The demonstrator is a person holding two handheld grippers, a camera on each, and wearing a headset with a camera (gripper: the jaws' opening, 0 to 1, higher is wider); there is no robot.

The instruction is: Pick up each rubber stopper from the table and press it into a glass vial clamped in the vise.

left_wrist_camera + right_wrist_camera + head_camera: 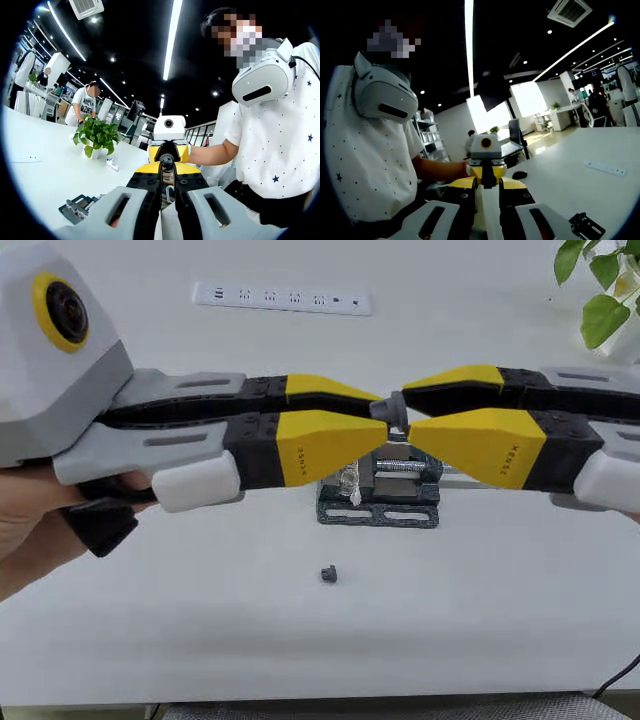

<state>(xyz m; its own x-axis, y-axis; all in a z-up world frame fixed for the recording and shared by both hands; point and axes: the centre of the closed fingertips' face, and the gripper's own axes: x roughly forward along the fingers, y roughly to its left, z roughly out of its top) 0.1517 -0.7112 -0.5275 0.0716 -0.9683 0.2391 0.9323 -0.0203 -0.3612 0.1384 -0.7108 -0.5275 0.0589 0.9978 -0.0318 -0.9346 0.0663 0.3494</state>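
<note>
In the head view the left gripper (382, 418) reaches in from 9 o'clock and the right gripper (406, 415) from 3 o'clock, their yellow tips meeting nose to nose above the vise (380, 502). A grey rubber stopper (390, 412) sits right at that meeting point, raised off the table (480, 600). In the left gripper view the jaws are clenched on a dark round stopper at their very tip, with the other gripper facing it head on. The right gripper's jaws are also drawn nearly together, but I cannot tell whether they grip the stopper or only touch it. The vise stands on the table directly beneath the tips, with a clear glass vial (350, 484) held at its 9 o'clock side. A second stopper (329, 575) lies loose on the table at about 7 o'clock from the vise, well apart from it. A white power strip (282, 298) lies at 11 o'clock, and plant leaves (603, 312) show at 2 o'clock.
</note>
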